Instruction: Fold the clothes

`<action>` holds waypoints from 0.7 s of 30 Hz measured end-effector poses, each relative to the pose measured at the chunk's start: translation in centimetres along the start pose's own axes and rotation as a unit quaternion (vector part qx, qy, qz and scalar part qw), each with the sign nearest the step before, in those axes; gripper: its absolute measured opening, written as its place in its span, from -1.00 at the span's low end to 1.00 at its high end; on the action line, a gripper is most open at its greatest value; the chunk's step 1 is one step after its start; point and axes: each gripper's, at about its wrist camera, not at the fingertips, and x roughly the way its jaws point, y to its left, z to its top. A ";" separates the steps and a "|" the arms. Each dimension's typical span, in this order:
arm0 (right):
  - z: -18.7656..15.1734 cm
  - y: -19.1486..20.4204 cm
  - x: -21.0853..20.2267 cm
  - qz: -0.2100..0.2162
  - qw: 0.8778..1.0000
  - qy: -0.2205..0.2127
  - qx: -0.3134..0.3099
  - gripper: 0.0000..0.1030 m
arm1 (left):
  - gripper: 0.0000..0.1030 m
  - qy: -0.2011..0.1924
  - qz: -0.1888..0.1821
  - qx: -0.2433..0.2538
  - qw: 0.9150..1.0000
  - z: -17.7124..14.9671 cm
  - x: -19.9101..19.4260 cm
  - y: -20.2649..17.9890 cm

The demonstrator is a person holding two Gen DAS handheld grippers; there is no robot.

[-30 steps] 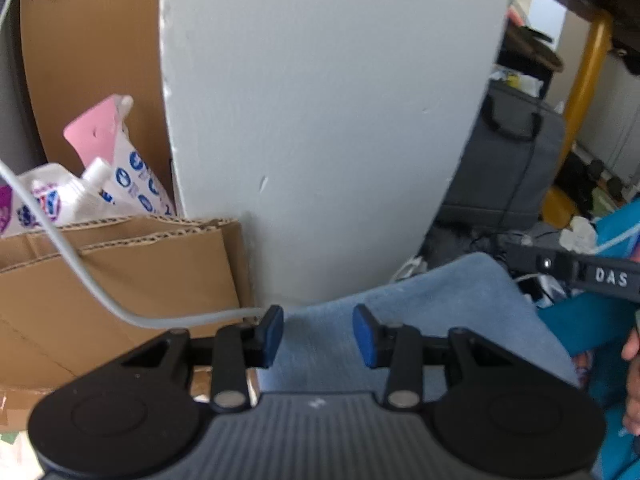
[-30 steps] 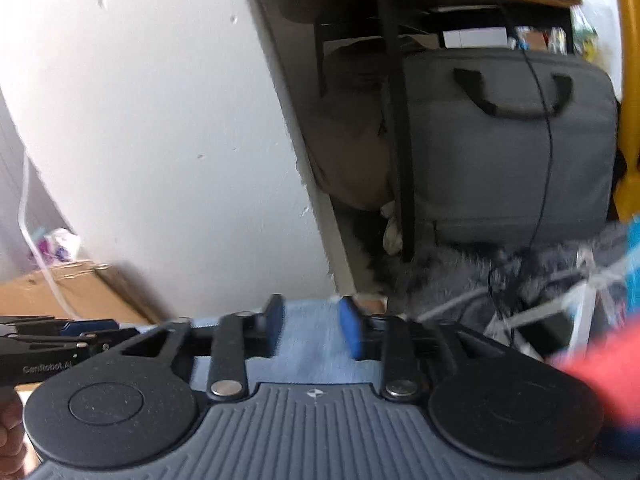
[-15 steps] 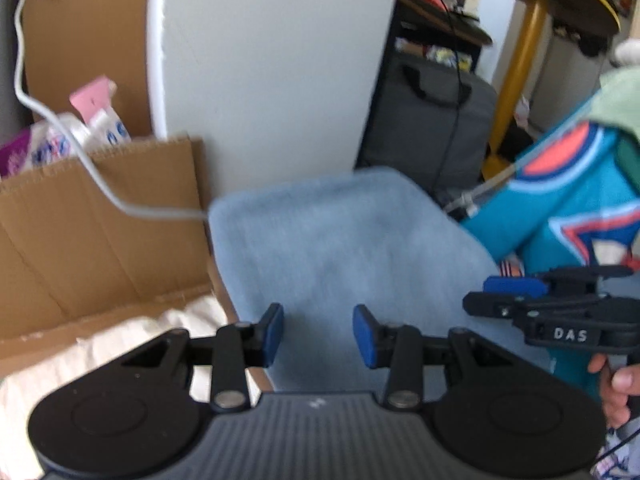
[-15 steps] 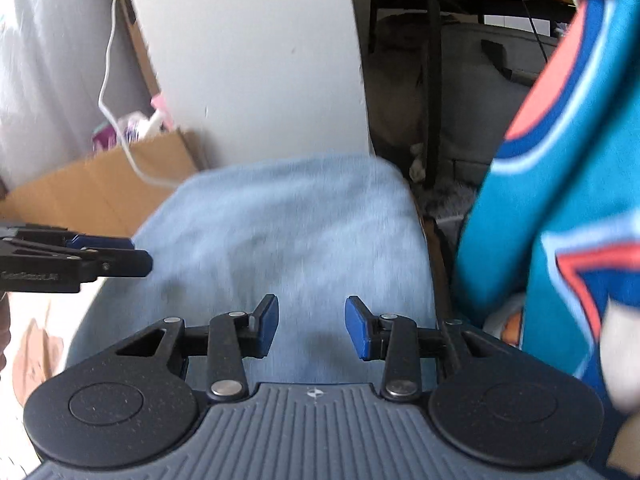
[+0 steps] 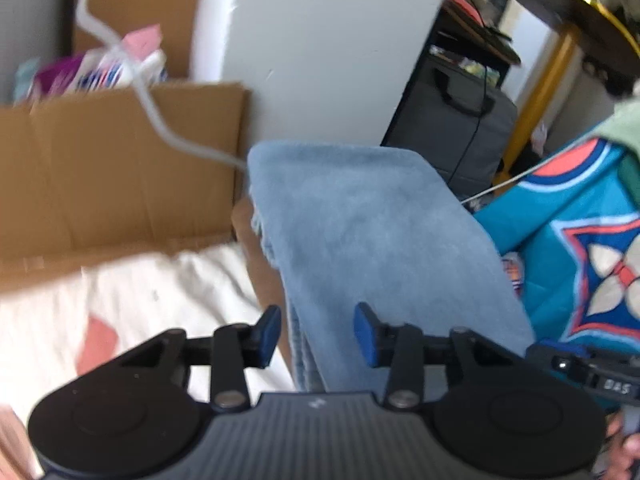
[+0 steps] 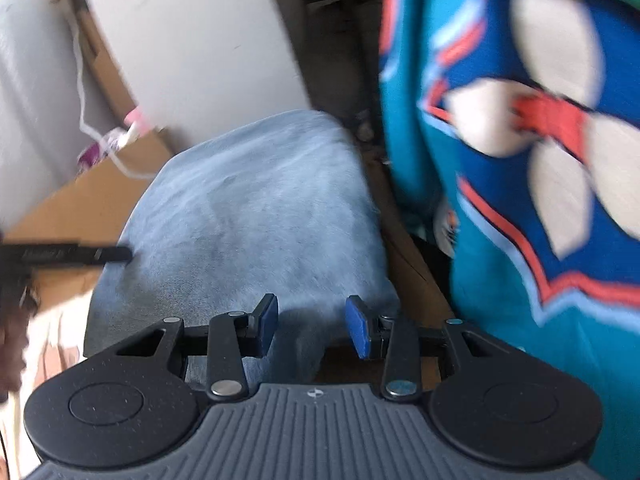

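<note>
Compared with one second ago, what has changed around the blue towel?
Both cameras pulled back from the white wall: the folded light blue towel, then only an edge, now fills the view, and a teal patterned garment has appeared beside it. Left gripper and right gripper stay open, holding nothing.

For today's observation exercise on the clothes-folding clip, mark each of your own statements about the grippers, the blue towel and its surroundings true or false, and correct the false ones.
1. Both grippers are open. True: the left gripper and the right gripper each show a clear gap between the pads.
2. The blue towel is spread out flat in a single layer. False: stacked layers show at its left edge.
3. A teal patterned garment lies right of the towel. True.
4. The cardboard box lies right of the towel. False: it is on the left.
</note>
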 end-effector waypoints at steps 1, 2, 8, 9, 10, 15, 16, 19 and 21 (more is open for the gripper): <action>-0.3 -0.5 -0.2 0.005 1.000 -0.006 0.026 -0.13 | -0.18 0.000 -0.004 -0.012 1.000 -0.5 -0.3 0.1; -0.7 -1.0 -0.3 0.010 0.999 -0.011 0.051 -0.13 | -0.16 0.000 -0.007 -0.023 1.000 -1.0 -0.6 0.3; -3.8 -4.1 0.5 0.062 0.974 -0.014 0.218 0.07 | 0.00 0.007 -0.035 -0.080 0.996 -3.0 -1.2 0.9; -4.3 -4.4 0.9 0.077 0.967 -0.010 0.242 0.13 | 0.00 0.012 -0.041 -0.089 0.995 -3.3 -1.2 1.0; -4.7 -4.6 1.2 0.093 0.960 -0.007 0.264 0.14 | -0.01 0.016 -0.045 -0.098 0.994 -3.7 -1.2 1.0; -6.0 -4.7 2.6 0.150 0.932 -0.011 0.331 0.19 | -0.07 0.019 -0.054 -0.122 0.991 -5.3 -1.5 0.6; -6.3 -4.8 3.1 0.158 0.927 -0.009 0.341 0.19 | -0.16 0.020 -0.061 -0.135 0.989 -5.5 -1.4 0.9; -6.9 -4.8 4.3 0.169 0.916 -0.002 0.362 0.00 | -0.38 0.027 -0.076 -0.171 0.982 -5.9 -1.3 1.7; -7.4 -5.1 4.3 0.188 0.904 -0.003 0.385 -0.36 | -0.50 0.039 -0.077 -0.185 0.979 -5.8 -1.4 2.0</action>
